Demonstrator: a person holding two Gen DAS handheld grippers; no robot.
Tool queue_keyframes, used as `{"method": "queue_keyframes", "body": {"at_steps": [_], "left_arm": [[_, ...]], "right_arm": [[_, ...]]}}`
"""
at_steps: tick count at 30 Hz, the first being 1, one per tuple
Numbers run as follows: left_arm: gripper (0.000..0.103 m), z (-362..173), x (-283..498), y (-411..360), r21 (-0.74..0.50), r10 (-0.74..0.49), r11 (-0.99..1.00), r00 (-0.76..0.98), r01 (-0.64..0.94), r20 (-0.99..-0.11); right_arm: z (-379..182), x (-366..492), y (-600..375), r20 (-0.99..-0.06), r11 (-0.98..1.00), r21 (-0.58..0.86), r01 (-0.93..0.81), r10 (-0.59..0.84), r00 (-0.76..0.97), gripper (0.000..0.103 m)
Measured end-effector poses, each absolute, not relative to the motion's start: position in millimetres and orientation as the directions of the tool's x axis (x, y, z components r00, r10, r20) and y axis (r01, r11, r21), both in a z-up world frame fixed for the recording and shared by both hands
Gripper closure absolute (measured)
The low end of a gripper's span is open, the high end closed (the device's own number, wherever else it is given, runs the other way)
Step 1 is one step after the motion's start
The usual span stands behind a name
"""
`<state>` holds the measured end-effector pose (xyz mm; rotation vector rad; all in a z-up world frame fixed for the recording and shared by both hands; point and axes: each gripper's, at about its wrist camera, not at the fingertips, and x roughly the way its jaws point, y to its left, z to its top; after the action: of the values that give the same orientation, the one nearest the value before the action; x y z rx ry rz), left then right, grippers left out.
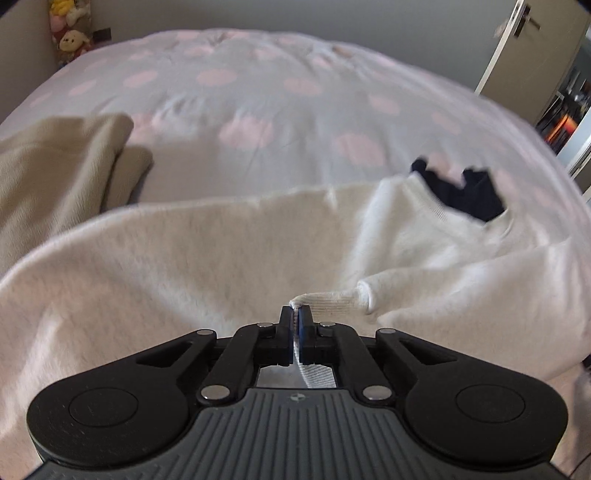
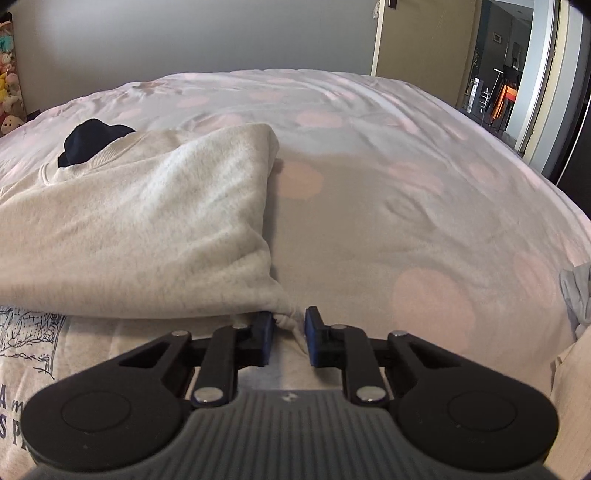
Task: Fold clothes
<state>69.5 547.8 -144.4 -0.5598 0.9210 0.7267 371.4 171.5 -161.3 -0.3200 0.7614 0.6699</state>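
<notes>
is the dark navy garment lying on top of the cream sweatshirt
No, in the right wrist view the navy garment lies behind the cream sweatshirt, showing past its ribbed collar, with the sweatshirt's edge overlapping it.

Left wrist view: we look down along the left gripper [image 1: 294,314], close over the cream sweatshirt [image 1: 184,251], toward the dotted bedspread [image 1: 258,92] and far wall.
Right wrist view: we look from low and near, past the right gripper [image 2: 289,320].
Shared: sweatshirt, navy garment [image 2: 92,140], bedspread, soft toys [image 1: 70,33].
</notes>
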Motion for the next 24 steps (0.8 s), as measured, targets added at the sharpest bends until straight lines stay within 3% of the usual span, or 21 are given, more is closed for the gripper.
{"method": "queue_keyframes", "body": {"at_steps": [9,13,18,22,24], "left_arm": [[0.099,-149,75,540,-0.054,0.332,0.655,0.352,-0.753,-0.875],[0.078,-119,46,537,-0.052,0.368,0.639,0.365,-0.767,-0.855],[0.077,-81,-13,536,-0.022,0.454,0.567,0.335,-0.823,-0.825],[0.061,-56,-76,537,0.022,0.538,0.468,0.265,-0.884,-0.801],[0.061,-45,-109,537,0.044,0.571,0.408,0.217,-0.912,-0.792]], "right_arm": [[-155,375,163,-0.746,0.763,0.007,-0.646,0.434,0.505,0.070],[-142,368,159,-0.723,0.753,0.029,-0.657,0.470,0.507,0.069],[-124,358,153,-0.663,0.742,0.079,-0.666,0.538,0.521,0.065],[-119,349,156,-0.610,0.719,0.121,-0.684,0.598,0.520,0.059],[-120,344,161,-0.595,0.702,0.148,-0.697,0.626,0.505,0.059]]}}
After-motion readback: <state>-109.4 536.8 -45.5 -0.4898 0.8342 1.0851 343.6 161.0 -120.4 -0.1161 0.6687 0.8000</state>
